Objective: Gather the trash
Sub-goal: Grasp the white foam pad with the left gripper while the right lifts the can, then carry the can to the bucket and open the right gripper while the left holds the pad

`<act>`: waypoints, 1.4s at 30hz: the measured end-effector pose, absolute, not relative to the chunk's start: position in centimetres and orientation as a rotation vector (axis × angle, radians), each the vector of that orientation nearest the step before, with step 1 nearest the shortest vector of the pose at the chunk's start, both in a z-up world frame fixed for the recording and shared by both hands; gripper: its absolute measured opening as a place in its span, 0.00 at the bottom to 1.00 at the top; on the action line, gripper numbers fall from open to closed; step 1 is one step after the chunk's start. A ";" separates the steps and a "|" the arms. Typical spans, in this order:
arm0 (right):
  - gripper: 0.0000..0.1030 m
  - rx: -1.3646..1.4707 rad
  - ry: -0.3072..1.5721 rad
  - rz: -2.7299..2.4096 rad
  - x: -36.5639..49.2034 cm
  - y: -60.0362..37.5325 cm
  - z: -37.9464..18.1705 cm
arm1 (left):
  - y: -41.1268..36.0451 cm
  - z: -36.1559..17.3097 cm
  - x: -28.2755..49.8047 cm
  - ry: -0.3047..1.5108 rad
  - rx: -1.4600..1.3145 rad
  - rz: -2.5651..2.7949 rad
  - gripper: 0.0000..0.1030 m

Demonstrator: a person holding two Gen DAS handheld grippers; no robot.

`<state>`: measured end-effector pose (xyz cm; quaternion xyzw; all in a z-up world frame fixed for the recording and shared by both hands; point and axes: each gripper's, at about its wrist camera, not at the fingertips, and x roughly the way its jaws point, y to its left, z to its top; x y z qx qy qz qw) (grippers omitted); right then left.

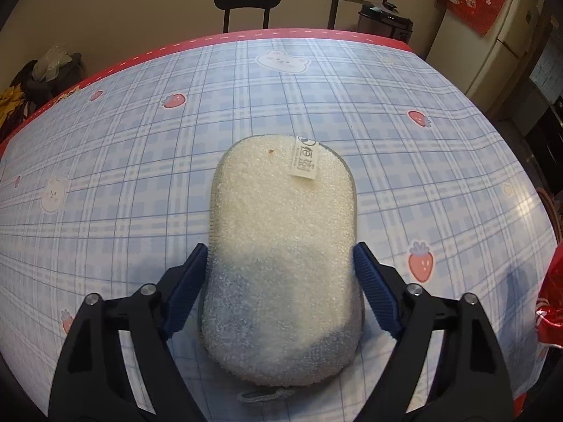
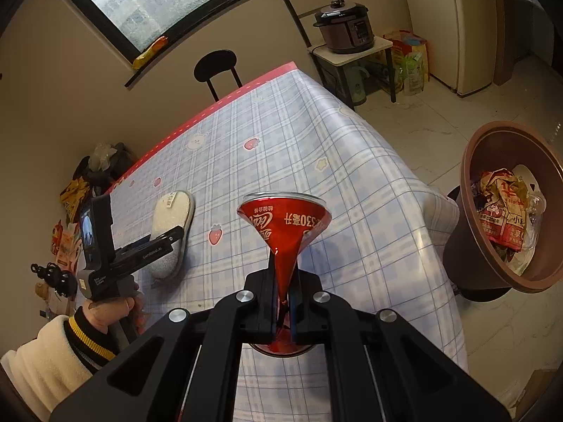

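A pale oval scrub sponge (image 1: 281,228) with a white label lies flat on the plaid tablecloth (image 1: 123,140). My left gripper (image 1: 279,256) straddles its near half, and the blue pads (image 1: 191,281) touch its two long sides. In the right wrist view the same sponge (image 2: 172,211) shows under the left gripper (image 2: 169,235), held by a person's hand in a cream sleeve. My right gripper (image 2: 283,281) is shut on a crushed red cola can (image 2: 285,221), pinched flat at its middle and held above the table's near corner. The can's red edge (image 1: 552,299) shows at the far right of the left wrist view.
A brown trash bin (image 2: 471,176) holding wrappers stands on the floor right of the table (image 2: 352,176). A black chair (image 2: 214,66) stands at the table's far side. A pressure cooker (image 2: 345,28) sits on a small stand beside a fridge (image 2: 475,35).
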<state>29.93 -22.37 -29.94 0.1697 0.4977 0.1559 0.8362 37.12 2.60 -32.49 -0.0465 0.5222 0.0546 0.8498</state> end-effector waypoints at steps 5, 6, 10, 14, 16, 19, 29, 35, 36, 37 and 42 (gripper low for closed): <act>0.06 0.353 1.038 0.369 29.6 -22.0 -28.9 | 3.7 -29.9 33.9 1.059 -0.127 0.110 0.79; 0.06 0.354 1.037 0.376 29.5 -21.9 -28.8 | 3.7 -29.3 33.4 1.051 -0.129 0.110 0.79; 0.06 0.363 1.033 0.413 28.9 -21.5 -28.3 | 4.0 -26.7 30.6 1.014 -0.146 0.122 0.79; 0.06 0.368 1.027 0.463 28.2 -20.9 -27.7 | 4.3 -24.2 27.7 0.975 -0.163 0.134 0.79; 0.06 0.370 1.024 0.489 27.8 -20.7 -27.4 | 4.3 -22.5 26.1 0.949 -0.183 0.141 0.79; 0.06 0.368 1.020 0.529 27.0 -20.5 -27.0 | 3.7 -20.0 23.7 0.913 -0.202 0.148 0.79; 0.06 0.387 1.002 0.586 25.8 -22.6 -26.5 | 0.0 -15.0 17.8 0.845 -0.233 0.157 0.79; 0.06 0.414 0.987 0.552 25.3 -26.8 -26.9 | -3.9 -14.0 17.2 0.830 -0.222 0.135 0.79; 0.06 0.416 0.986 0.539 25.3 -27.8 -27.1 | -4.5 -14.0 17.3 0.829 -0.222 0.131 0.79; 0.06 0.420 0.984 0.522 25.3 -28.8 -27.3 | -5.2 -14.0 17.3 0.829 -0.222 0.125 0.79; 0.06 0.413 0.977 0.400 25.7 -35.1 -28.3 | -8.5 -14.7 17.6 0.832 -0.226 0.091 0.79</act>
